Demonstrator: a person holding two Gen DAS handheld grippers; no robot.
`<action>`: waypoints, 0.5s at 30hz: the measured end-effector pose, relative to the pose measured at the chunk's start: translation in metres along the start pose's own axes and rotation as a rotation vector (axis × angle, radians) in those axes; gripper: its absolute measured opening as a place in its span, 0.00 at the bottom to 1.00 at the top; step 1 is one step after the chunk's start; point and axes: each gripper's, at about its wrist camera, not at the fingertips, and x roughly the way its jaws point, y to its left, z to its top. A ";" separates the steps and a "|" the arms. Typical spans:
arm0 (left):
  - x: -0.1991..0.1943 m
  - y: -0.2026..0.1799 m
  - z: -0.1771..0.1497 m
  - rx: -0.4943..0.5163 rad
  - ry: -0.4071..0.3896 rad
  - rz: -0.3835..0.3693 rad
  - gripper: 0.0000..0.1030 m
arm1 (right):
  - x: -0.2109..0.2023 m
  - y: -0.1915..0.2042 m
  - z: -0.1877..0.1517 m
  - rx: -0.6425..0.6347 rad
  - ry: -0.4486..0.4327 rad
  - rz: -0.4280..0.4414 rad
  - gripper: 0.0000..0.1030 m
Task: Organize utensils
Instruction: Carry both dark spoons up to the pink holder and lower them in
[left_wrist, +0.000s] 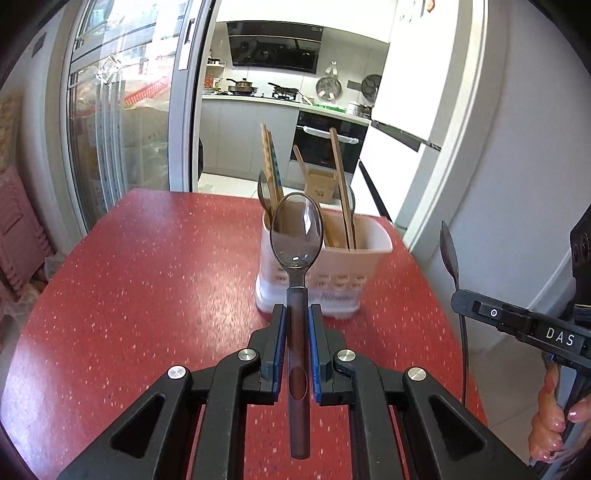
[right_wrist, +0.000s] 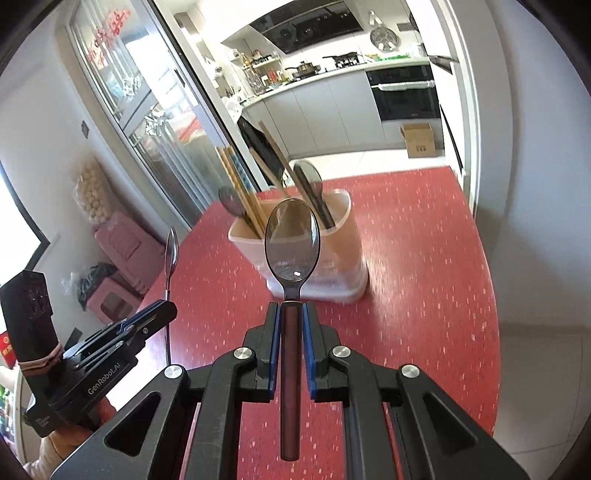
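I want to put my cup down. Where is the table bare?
The red table is bare left of the utensil holder, and to the right of it in the right wrist view. Crowded: inside the holder, with chopsticks and spoons; each gripper holds a spoon before it.

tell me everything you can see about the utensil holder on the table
The utensil holder is a pale, cream-white plastic caddy with rounded corners, a plain upper wall, a row of small slots near the bottom, and a wider translucent base with faint lettering. It stands upright on the red speckled table, toward the far edge. Wooden chopsticks and dark spoons lean inside, sticking out above the rim. Neither gripper touches it; both hold spoons short of it.
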 end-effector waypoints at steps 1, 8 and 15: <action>0.002 0.001 0.004 -0.003 -0.007 0.003 0.39 | 0.002 0.000 0.006 -0.003 -0.006 0.000 0.12; 0.017 0.007 0.025 -0.011 -0.042 0.016 0.39 | 0.016 -0.002 0.030 -0.013 -0.018 0.001 0.12; 0.037 0.017 0.050 -0.047 -0.071 0.023 0.39 | 0.027 -0.012 0.056 -0.004 -0.050 0.006 0.12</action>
